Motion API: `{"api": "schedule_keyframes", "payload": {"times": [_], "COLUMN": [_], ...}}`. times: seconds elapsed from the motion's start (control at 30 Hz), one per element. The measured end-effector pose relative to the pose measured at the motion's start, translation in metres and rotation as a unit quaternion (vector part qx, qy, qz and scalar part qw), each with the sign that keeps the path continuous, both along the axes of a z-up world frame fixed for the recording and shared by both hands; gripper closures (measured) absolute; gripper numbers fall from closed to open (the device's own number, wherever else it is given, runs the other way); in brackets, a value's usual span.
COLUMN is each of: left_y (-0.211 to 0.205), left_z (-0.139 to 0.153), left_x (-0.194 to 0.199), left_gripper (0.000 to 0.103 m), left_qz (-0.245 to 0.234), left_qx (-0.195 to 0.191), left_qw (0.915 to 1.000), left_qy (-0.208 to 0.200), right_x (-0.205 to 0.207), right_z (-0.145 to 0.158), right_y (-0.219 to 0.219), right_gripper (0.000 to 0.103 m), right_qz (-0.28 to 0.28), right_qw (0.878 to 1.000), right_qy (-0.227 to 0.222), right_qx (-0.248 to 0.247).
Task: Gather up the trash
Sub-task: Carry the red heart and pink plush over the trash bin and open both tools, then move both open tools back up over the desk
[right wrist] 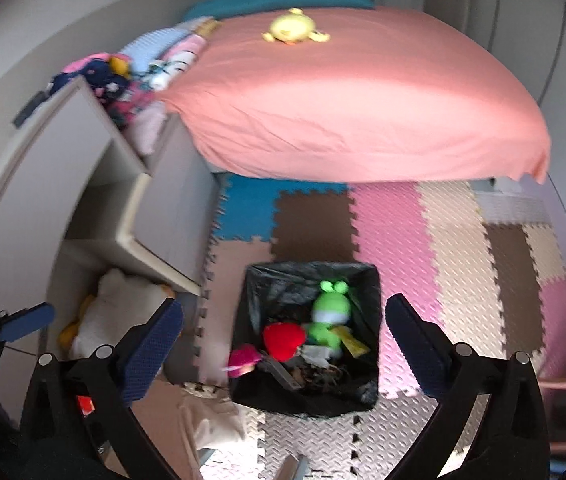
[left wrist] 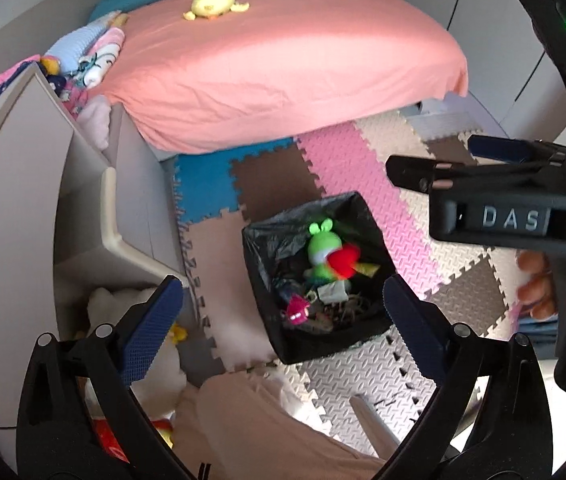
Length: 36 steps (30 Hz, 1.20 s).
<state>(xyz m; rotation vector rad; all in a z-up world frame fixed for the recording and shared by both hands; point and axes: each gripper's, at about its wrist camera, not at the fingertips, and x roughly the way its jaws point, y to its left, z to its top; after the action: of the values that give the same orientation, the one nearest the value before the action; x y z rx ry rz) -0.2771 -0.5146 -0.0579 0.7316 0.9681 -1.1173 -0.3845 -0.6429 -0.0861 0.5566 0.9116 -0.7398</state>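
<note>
Green plush toy (right wrist: 329, 320) lies head-up in bin (right wrist: 371, 396); both grippers' fingers (left wrist: 151, 332) gape, empty.

A bin (right wrist: 371, 280) stands on the floor mat (right wrist: 455, 240), holding a plush frog (right wrist: 329, 310) and scraps. At twelve o'clock lies the bed (right wrist: 363, 112), a plush duck (right wrist: 291, 30) on it; at ten o'clock, a cabinet (right wrist: 83, 168).

A black-lined bin (right wrist: 307, 400) holds a green plush frog (right wrist: 329, 318) and a red plush (right wrist: 283, 340), on foam floor mats (right wrist: 395, 240) of pink, blue, brown and beige, by a bed sheet (right wrist: 363, 100) in salmon pink bearing a yellow plush (right wrist: 293, 28)
</note>
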Motion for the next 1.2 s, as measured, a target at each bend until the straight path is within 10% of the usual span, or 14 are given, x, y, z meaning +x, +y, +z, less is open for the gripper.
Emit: {"api": "schedule_keyframes", "payload": {"times": [0.57, 1.2], "left_y": [0.005, 0.055], "left_z": [0.005, 0.076], "left_x": [0.007, 0.081], "left_gripper": [0.006, 0.006], "left_qz": [0.018, 0.088], "left_qx": [-0.008, -0.077], "left_qw": [0.9998, 0.9929], "left_qy": [0.008, -0.024], "right_x": [-0.003, 0.082], "right_z": [0.007, 0.094], "right_y": [0.002, 0.059], "right_gripper": [0.002, 0.002], "right_qz": [-0.007, 0.082], "right_qw": [1.0, 0.992], "right_qy": [-0.014, -0.084], "right_qx": [-0.005, -0.055]}}
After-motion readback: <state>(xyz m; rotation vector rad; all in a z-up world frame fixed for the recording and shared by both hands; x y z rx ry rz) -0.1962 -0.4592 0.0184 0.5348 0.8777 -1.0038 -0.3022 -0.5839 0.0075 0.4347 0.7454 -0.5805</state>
